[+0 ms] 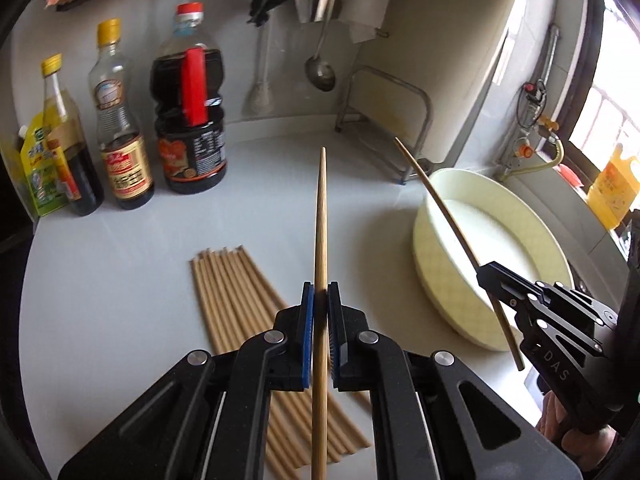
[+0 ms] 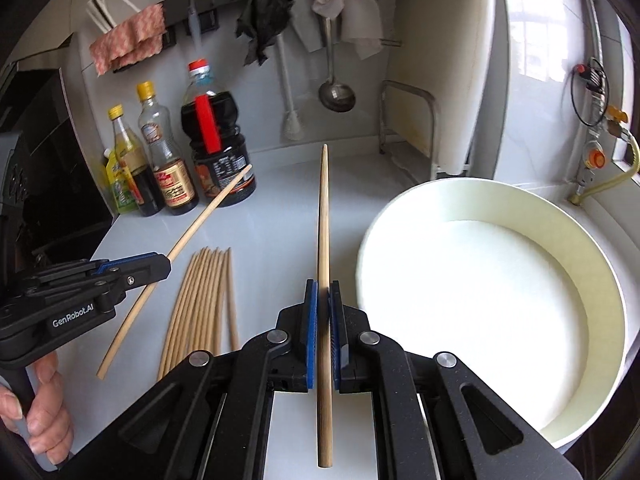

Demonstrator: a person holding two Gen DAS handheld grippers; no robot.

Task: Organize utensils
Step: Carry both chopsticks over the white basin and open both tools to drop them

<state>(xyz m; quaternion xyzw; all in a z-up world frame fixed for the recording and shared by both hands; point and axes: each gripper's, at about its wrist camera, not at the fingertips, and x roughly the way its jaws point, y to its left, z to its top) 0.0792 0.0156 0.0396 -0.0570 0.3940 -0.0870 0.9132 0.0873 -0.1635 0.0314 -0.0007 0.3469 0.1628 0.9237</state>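
White worktop [image 1: 120, 280]: a pale, glossy surface that carries everything here; sauce bottles [image 1: 188, 120] stand along the back wall.
Cream basin [image 2: 492, 304]: round, shallow and empty, on the worktop's right side, just beside the right tongs; in my judgement it is the likely place for the sticks, though nothing marks it so.
Bundle of chopsticks [image 1: 228, 304]: wooden, lying roughly parallel on the worktop beneath and left of the left tongs, tips fanned toward the bottles; these are yet to be sorted.
Left tongs [image 1: 321, 300]: clenched on a single chopstick [image 1: 320, 220], gripped near its middle, clear of the worktop, with its thin tip pointing toward the back wall.
Right tongs [image 2: 323, 300]: likewise clenched on a second chopstick [image 2: 323, 216], held near mid-length, clear of the surface and next to the basin's rim.
Step in hand: each hand has one stick lifted, so the carry to the drop-off appears under way.
Doing it well: keep both grips firm, since smooth, thin wood can pivot between the pads; keep the two sticks apart so they do not knock together; bring each stick low and roughly flat before letting go, so it settles without bouncing or rolling; lay both with thin ends the same way.
Risk: a long tip may catch the basin's rim on the way in.
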